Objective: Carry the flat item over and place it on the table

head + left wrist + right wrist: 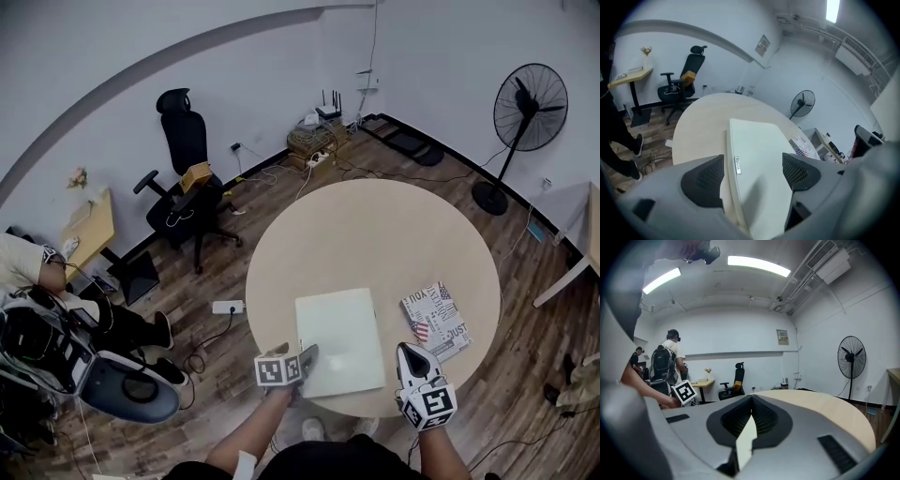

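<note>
The flat item, a thin white slab [339, 342], lies on the round beige table [375, 225] near its front edge. My left gripper [302, 358] is at the slab's near left corner. In the left gripper view its jaws stand wide open [752, 171], one on either side above the slab [759, 164], and the pads do not press on it. My right gripper [411, 352] hovers at the table's front edge, to the right of the slab and apart from it. In the right gripper view its tips [751, 401] meet, with nothing held.
A printed booklet [436, 319] lies on the table to the right of the slab. A standing fan [528, 108] is at the far right and a black office chair [187, 178] at the far left. A person [28, 272] sits at the left edge. Cables run across the wooden floor.
</note>
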